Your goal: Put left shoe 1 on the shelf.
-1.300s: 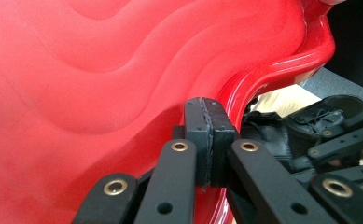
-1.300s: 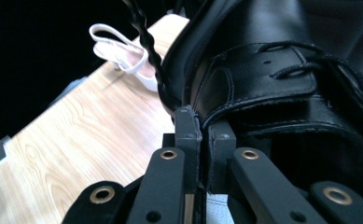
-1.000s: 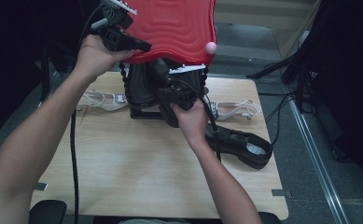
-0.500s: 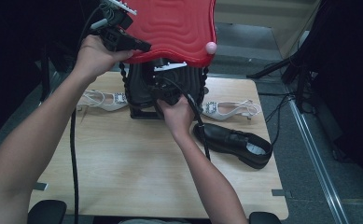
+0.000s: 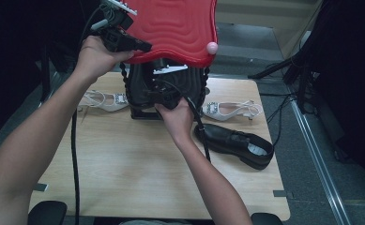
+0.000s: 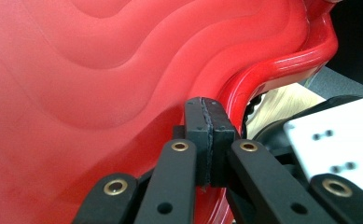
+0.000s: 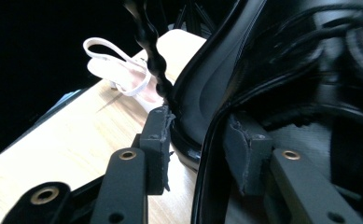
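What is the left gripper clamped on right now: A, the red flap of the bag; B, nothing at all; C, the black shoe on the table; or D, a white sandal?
A: in the left gripper view, the left gripper has its fingers pinched together on the edge of the red flap.

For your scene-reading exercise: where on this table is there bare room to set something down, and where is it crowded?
The near half of the table is bare wood, bordered by the person's two forearms, with more free along the left edge. The far edge is crowded: black bag under its red flap, white sandals either side, black shoe at right.
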